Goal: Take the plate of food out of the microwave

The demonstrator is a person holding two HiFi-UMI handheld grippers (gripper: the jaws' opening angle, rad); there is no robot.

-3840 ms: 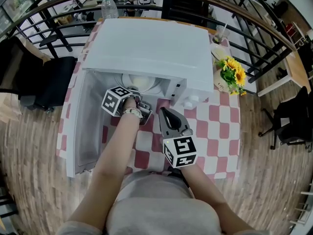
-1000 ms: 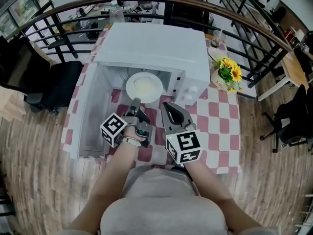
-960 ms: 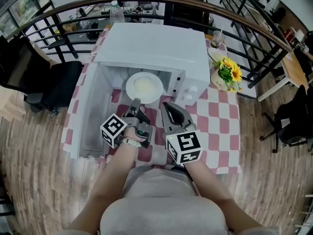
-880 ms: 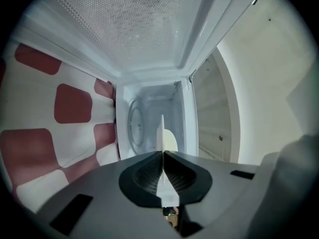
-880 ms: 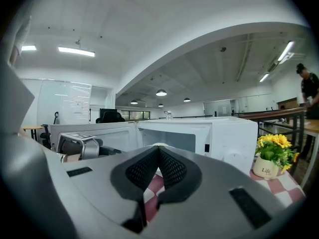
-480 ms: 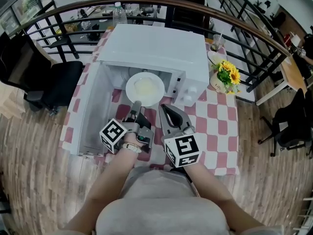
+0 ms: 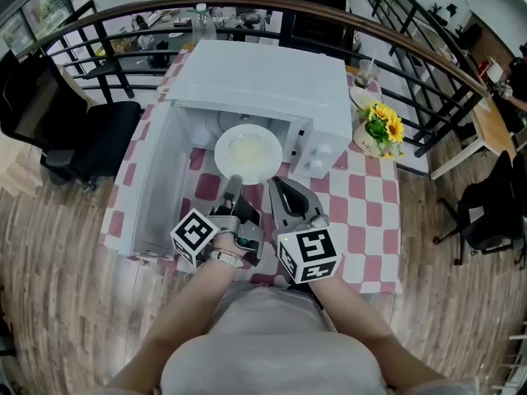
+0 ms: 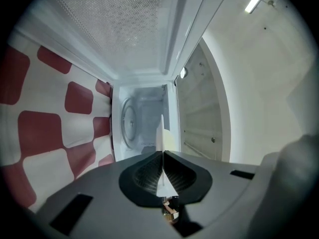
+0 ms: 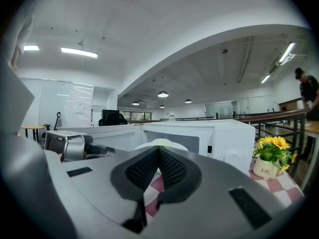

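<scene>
A white plate (image 7: pixel 249 152) with pale food hangs in front of the open white microwave (image 7: pixel 263 81), just above the checkered cloth. My left gripper (image 7: pixel 234 182) is shut on the plate's near rim. In the left gripper view the plate (image 8: pixel 160 133) shows edge-on, pinched between the closed pads, with the left gripper (image 8: pixel 162 154) aimed at the microwave's cavity and its glass turntable (image 8: pixel 128 124). Just right of the left one, my right gripper (image 7: pixel 277 185) is shut with nothing in it. Beyond the right gripper (image 9: pixel 158 150), the right gripper view shows the plate (image 9: pixel 160 143).
The microwave door (image 7: pixel 152 179) is swung open to the left. A pot of sunflowers (image 7: pixel 380 126) stands right of the microwave, beside its control knobs (image 7: pixel 323 156). The red-and-white checkered tablecloth (image 7: pixel 362 212) covers the table. A railing (image 7: pixel 412 48) runs behind it.
The left gripper has drawn the plate out of the microwave cavity toward me. The right gripper has stayed nearly in place, shut.
</scene>
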